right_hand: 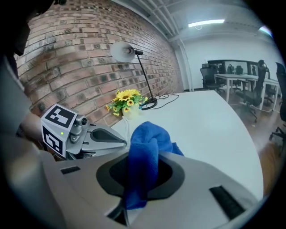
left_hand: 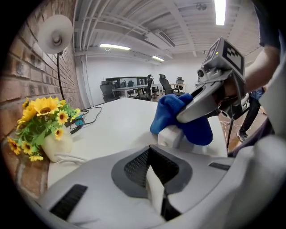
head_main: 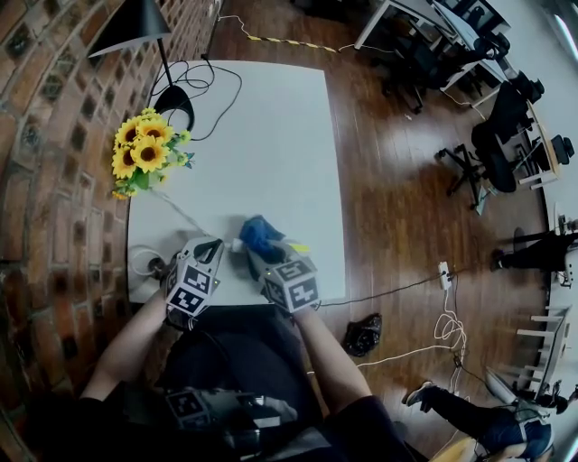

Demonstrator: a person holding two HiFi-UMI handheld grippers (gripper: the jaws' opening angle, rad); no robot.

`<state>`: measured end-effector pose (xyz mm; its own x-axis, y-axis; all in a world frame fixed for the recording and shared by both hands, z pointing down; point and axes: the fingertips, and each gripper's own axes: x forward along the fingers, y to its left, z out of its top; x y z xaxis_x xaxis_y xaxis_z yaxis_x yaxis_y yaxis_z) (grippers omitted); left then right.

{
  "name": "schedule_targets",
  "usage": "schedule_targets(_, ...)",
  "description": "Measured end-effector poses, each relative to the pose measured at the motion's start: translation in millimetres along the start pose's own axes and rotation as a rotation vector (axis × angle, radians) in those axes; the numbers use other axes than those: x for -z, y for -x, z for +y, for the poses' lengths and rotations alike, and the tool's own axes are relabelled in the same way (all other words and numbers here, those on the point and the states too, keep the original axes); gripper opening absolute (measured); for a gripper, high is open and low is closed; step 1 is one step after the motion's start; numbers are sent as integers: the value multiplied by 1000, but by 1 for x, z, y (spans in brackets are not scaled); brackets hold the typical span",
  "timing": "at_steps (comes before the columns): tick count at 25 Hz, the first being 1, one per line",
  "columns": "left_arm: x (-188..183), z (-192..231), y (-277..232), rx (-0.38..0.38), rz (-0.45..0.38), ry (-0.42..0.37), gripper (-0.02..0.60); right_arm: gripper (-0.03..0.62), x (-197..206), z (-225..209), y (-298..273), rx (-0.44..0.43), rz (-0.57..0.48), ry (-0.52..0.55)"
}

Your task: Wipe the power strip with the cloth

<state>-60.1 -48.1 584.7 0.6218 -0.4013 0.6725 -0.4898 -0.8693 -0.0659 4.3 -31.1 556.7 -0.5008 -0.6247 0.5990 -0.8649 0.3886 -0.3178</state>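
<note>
On the white table (head_main: pixel 271 135), close to its front edge, lies a short white power strip (head_main: pixel 237 244). My left gripper (head_main: pixel 217 245) is at its near end, jaws shut on a white slab (left_hand: pixel 154 192) that looks like the strip's end. The strip's far end (left_hand: pixel 171 135) pokes out under the blue cloth (left_hand: pixel 167 109). The cloth (head_main: pixel 260 233) is bunched in my right gripper (head_main: pixel 259 255), shut on it, and rests against the strip. In the right gripper view the cloth (right_hand: pixel 145 143) rises from between the jaws of the right gripper (right_hand: pixel 138 197), with the left gripper (right_hand: pixel 109 136) just left of it.
A vase of sunflowers (head_main: pixel 144 153) stands at the table's left side by the brick wall (head_main: pixel 54 135). A black lamp (head_main: pixel 135 27) and black cables (head_main: pixel 194 77) occupy the far left corner. A white cable coil (head_main: pixel 140 262) lies left of my left gripper. Office chairs (head_main: pixel 488 144) stand to the right.
</note>
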Motion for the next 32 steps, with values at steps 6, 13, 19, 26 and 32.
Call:
schedule_targets(6, 0, -1, 2, 11, -4, 13, 15, 46, 2, -19, 14, 44, -13, -37)
schedule_targets(13, 0, -1, 4, 17, 3, 26, 17, 48, 12, -50, 42, 127, -14, -91)
schedule_targets(19, 1, -1, 3, 14, 4, 33, 17, 48, 17, -69, 58, 191, -37, -97)
schedule_targets(26, 2, -1, 2, 12, 12, 40, 17, 48, 19, -80, 65, 208, -39, -96)
schedule_targets(32, 3, -1, 1, 12, 13, 43, 17, 48, 22, -89, 73, 229, -39, -93)
